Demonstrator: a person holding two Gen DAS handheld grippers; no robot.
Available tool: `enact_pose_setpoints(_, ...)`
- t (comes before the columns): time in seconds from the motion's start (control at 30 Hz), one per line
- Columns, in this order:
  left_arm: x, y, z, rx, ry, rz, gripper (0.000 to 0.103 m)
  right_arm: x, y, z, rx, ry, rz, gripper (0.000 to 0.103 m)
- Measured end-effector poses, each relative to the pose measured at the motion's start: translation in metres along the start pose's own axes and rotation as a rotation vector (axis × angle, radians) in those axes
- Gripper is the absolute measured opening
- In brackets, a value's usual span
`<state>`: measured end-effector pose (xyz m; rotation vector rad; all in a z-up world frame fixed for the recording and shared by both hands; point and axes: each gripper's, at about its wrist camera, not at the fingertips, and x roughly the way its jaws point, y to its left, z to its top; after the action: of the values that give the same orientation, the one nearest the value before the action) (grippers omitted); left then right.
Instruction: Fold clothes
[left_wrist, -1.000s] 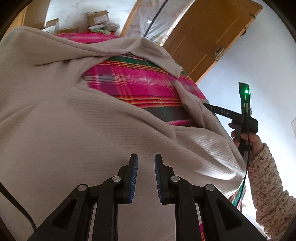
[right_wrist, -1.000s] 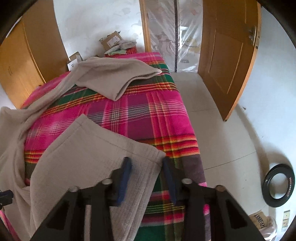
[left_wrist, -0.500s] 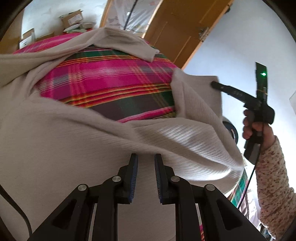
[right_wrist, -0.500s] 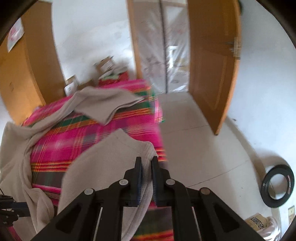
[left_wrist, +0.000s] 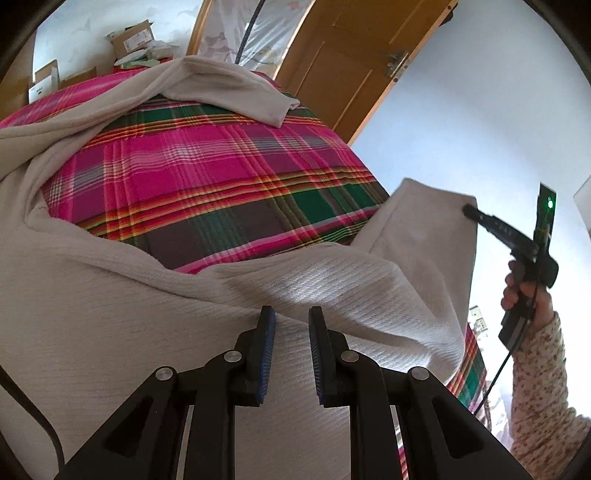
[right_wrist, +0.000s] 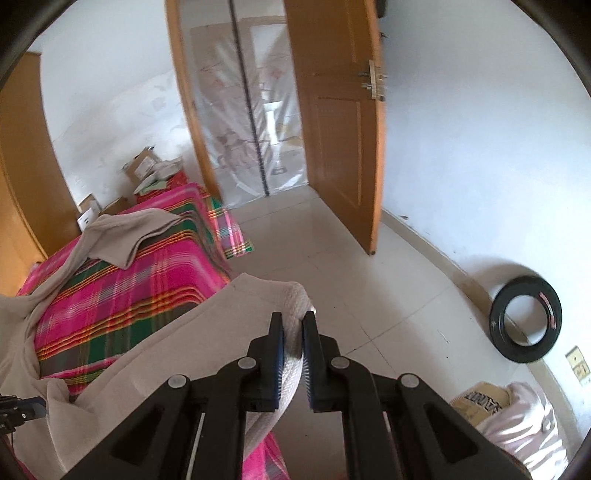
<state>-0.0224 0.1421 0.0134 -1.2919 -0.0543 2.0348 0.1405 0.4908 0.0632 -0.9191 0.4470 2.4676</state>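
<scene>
A beige ribbed garment (left_wrist: 110, 314) lies spread over a bed with a pink and green plaid blanket (left_wrist: 207, 173). My right gripper (right_wrist: 293, 319) is shut on the garment's corner hem (right_wrist: 291, 299) and holds it lifted beyond the bed's edge; it shows at the right in the left wrist view (left_wrist: 469, 211). My left gripper (left_wrist: 291, 314) hovers over the near part of the garment with its jaws a little apart and nothing clearly between them. The garment's far part (right_wrist: 122, 236) lies bunched across the blanket.
Cardboard boxes (right_wrist: 142, 166) stand at the bed's far end. An open wooden door (right_wrist: 340, 122) and a plastic-covered doorway (right_wrist: 251, 110) are beyond. A black tyre (right_wrist: 524, 317) leans on the wall over the tiled floor (right_wrist: 369, 280). A bag (right_wrist: 517, 417) lies at the lower right.
My right gripper has shut on the garment's corner and lifted it up and off the bed to the right. The left gripper stayed over the garment.
</scene>
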Motion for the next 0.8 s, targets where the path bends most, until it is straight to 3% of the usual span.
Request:
enact_pose_setpoints(0.3,0.002,-0.003,0.0,-0.009,0.004,-0.006,0.019,-0.011,-0.06,-0.039,0.149,0.055,-0.016,0.01)
enact_pose_setpoints(0.57,-0.005,-0.007,-0.011,0.006,0.014,-0.028,0.019,-0.002,-0.083,-0.081,0.232,0.14,-0.012,0.01)
enact_pose_setpoints(0.8,0.002,-0.028,-0.03,0.074,0.084,-0.093,0.019,0.002,-0.086,-0.087,0.255,0.198,0.003,0.013)
